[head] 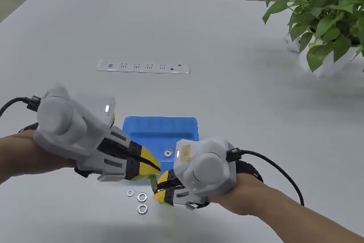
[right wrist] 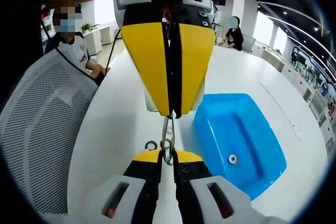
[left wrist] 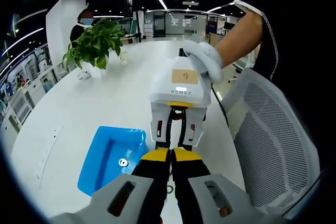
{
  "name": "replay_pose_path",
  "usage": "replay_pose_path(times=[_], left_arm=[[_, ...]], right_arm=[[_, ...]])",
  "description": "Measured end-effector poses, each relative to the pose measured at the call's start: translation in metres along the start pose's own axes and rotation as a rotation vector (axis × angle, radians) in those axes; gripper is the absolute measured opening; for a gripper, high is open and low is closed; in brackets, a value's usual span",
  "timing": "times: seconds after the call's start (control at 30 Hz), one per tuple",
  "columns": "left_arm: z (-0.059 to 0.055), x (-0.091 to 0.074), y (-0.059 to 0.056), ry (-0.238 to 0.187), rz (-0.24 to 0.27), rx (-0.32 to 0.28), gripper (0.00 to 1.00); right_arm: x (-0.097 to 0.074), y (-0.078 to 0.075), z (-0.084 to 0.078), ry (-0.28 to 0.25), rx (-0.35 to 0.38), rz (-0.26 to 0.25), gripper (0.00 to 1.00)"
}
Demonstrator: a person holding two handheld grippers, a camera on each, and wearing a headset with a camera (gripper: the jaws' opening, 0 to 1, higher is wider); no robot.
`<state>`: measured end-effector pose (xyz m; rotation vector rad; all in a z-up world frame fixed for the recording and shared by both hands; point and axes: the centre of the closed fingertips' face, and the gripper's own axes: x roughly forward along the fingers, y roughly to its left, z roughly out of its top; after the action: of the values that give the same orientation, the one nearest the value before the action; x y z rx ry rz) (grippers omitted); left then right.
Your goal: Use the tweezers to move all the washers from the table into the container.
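- Right gripper view — left gripper (right wrist: 172,114) and right gripper (right wrist: 167,153) both clamp thin metal tweezers (right wrist: 167,132), jaws narrow;
- small silver washers (head: 142,197) wait beside the blue plastic container (head: 148,129);
- step seems pickup — next, nip one washer.

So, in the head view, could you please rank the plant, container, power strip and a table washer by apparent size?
1. Plant, though cut off by the frame.
2. Container, partly covered.
3. Power strip.
4. Washer.
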<state>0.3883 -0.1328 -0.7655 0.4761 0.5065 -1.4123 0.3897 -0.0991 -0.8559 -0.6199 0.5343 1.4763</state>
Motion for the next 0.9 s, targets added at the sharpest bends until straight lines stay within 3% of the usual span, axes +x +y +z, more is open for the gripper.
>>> replay_pose_path(times=[0.57,0.9], left_arm=[[0.017,-0.015,0.008,-0.009,0.024,0.028,0.05],[0.032,-0.022,0.023,-0.026,0.042,0.039,0.05]], right_arm=[[-0.013,-0.013,0.019,-0.002,-0.032,-0.026,0.11],[-0.024,-0.03,0.029,-0.008,-0.037,-0.047,0.11]])
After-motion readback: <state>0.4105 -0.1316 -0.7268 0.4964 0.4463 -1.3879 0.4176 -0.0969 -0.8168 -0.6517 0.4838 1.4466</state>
